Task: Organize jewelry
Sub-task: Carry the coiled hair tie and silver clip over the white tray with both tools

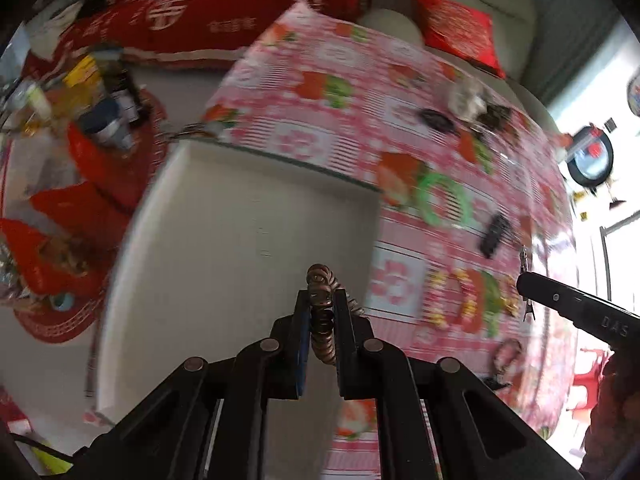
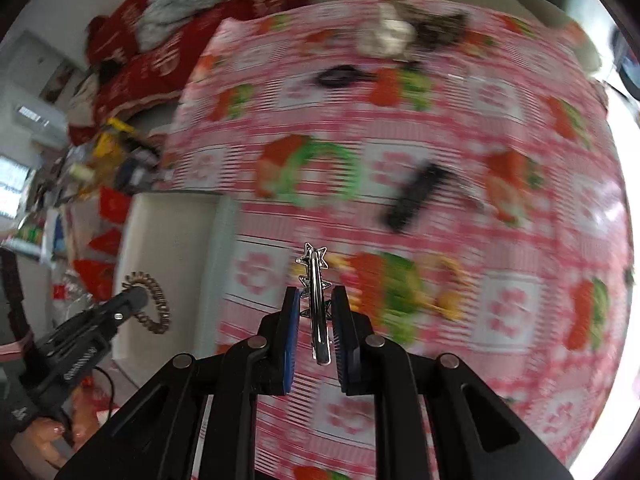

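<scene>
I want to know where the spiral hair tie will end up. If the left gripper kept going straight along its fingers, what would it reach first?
Most likely the white tray: the left gripper, shut on the spiral hair tie, points down at its bare floor. Nothing shows in between, though blur leaves depth unclear.

On my other black plastic gripper, at the right edge of my left wrist view, I read the pale letters "DAS". The red fabric cushions at the upper left carry white characters, too blurred for me to read. Nothing else is legible.
</scene>
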`<state>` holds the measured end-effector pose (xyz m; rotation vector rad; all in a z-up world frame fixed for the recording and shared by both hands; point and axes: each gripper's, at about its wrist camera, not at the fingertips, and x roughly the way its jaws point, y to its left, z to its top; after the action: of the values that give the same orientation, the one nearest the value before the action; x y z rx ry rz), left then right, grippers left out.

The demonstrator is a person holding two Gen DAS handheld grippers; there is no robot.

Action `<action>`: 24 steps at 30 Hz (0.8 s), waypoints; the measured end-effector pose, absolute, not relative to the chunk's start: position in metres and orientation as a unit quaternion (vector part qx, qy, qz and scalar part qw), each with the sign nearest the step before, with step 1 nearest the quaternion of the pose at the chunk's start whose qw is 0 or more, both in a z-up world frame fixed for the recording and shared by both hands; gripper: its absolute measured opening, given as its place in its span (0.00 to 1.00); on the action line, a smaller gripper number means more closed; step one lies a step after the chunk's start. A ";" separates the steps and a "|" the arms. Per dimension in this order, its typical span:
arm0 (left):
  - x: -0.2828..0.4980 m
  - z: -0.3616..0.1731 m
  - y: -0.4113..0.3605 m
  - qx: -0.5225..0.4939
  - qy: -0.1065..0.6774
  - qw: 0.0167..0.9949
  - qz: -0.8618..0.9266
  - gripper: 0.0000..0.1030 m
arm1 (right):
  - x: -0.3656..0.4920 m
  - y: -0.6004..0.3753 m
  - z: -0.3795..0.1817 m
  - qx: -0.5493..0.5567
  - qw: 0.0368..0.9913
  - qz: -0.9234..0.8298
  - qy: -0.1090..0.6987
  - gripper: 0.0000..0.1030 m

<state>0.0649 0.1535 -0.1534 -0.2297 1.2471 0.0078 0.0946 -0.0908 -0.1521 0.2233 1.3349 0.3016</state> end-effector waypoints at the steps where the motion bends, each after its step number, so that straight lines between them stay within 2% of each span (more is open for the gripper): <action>1: 0.065 -0.155 0.161 -0.108 0.582 0.806 0.009 0.16 | 0.097 -0.079 -0.152 0.100 0.768 0.148 0.615 0.17; 12: 0.094 -0.198 0.217 -0.106 0.588 0.801 0.047 0.16 | 0.130 0.038 -0.177 0.084 0.749 0.213 0.622 0.17; 24: 0.109 -0.224 0.217 -0.086 0.589 0.802 0.047 0.16 | 0.157 0.062 -0.225 0.083 0.733 0.189 0.649 0.17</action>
<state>0.1091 0.2173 -0.2240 -0.1854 1.2612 0.1001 0.1573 0.0615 -0.2249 0.1823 1.4271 0.4155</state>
